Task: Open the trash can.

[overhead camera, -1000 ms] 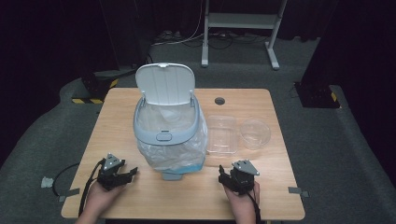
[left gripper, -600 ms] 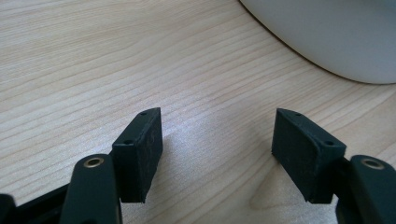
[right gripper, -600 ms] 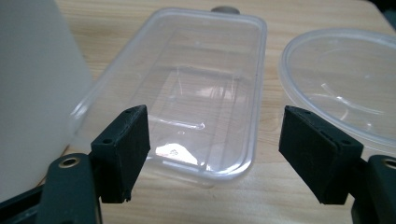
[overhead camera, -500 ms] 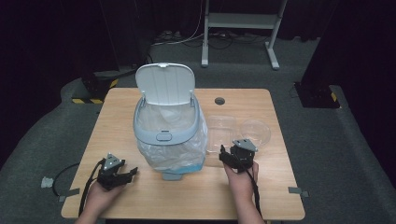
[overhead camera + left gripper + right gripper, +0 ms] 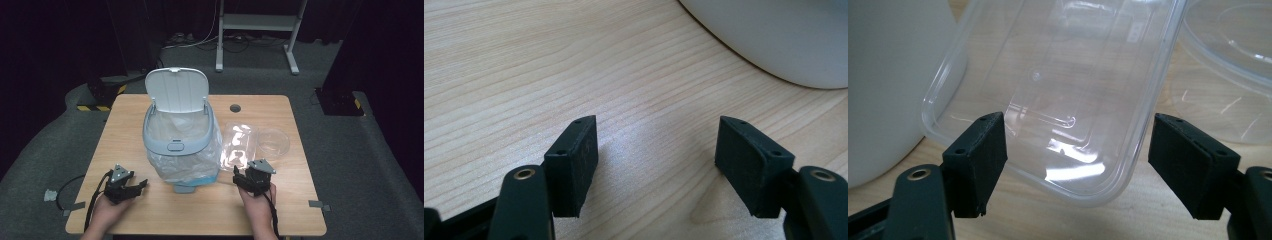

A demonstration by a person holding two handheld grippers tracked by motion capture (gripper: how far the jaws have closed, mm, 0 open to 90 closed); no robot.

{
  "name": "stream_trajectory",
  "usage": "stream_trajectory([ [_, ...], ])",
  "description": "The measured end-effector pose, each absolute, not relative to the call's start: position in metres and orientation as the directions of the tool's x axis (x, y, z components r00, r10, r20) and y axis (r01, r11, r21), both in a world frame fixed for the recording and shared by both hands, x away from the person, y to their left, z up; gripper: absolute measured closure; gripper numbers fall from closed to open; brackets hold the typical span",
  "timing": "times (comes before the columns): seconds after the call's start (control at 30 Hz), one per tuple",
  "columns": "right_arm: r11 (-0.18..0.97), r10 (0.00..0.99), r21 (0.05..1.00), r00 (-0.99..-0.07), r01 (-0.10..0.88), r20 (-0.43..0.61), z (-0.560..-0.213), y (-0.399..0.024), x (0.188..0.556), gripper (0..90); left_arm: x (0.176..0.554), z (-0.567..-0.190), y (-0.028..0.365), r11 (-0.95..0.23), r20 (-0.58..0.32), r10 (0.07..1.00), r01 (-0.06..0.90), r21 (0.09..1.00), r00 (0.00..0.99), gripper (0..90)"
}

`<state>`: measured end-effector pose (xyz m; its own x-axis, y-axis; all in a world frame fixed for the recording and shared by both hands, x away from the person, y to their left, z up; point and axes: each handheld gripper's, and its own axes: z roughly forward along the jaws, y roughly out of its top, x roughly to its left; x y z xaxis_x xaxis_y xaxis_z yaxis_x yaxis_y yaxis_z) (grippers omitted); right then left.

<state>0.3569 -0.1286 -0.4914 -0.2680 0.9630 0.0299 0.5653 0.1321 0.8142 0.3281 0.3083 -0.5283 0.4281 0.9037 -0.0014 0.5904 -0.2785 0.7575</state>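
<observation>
Rectangular clear plastic container [image 5: 239, 145] lies on the wooden table [image 5: 280, 215] in the high view, just right of the lidded bin [image 5: 180, 132] with its bag, a round clear container [image 5: 274, 142] beside it. Right gripper [image 5: 240, 176] sits just short of its near end; left gripper [image 5: 141, 186] rests near the bin's left. Left gripper view: jaws apart over bare wood, nothing between them. Right gripper view: jaws spread wide, released, flanking the rectangular container's [image 5: 1058, 95] near end without touching it.
</observation>
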Motion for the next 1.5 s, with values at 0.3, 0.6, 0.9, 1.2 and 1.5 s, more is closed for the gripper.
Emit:
stream_trajectory([
  [0.3,0.134,0.961,0.804,-0.275,0.579,0.038,-0.504,-0.128,0.348,22.7,0.328,-0.528,0.308,-0.278,-0.003,0.904,0.592,0.757,0.428,33.6],
  [0.6,0.127,0.960,0.796,-0.276,0.591,0.052,-0.511,-0.130,0.344,22.7,0.328,-0.528,0.308,-0.282,0.000,0.903,0.593,0.755,0.430,33.7],
  [0.9,0.136,0.956,0.798,-0.288,0.587,0.049,-0.511,-0.130,0.340,22.8,0.328,-0.528,0.308,-0.283,0.000,0.903,0.593,0.754,0.430,33.7],
  [1.2,0.142,0.960,0.774,-0.278,0.617,0.045,-0.519,-0.130,0.344,23.2,0.328,-0.528,0.308,-0.284,0.000,0.902,0.592,0.755,0.432,33.7],
  [1.5,0.127,0.958,0.796,-0.280,0.591,0.055,-0.512,-0.130,0.342,23.3,0.328,-0.528,0.308,-0.284,0.000,0.902,0.591,0.755,0.433,33.7],
])
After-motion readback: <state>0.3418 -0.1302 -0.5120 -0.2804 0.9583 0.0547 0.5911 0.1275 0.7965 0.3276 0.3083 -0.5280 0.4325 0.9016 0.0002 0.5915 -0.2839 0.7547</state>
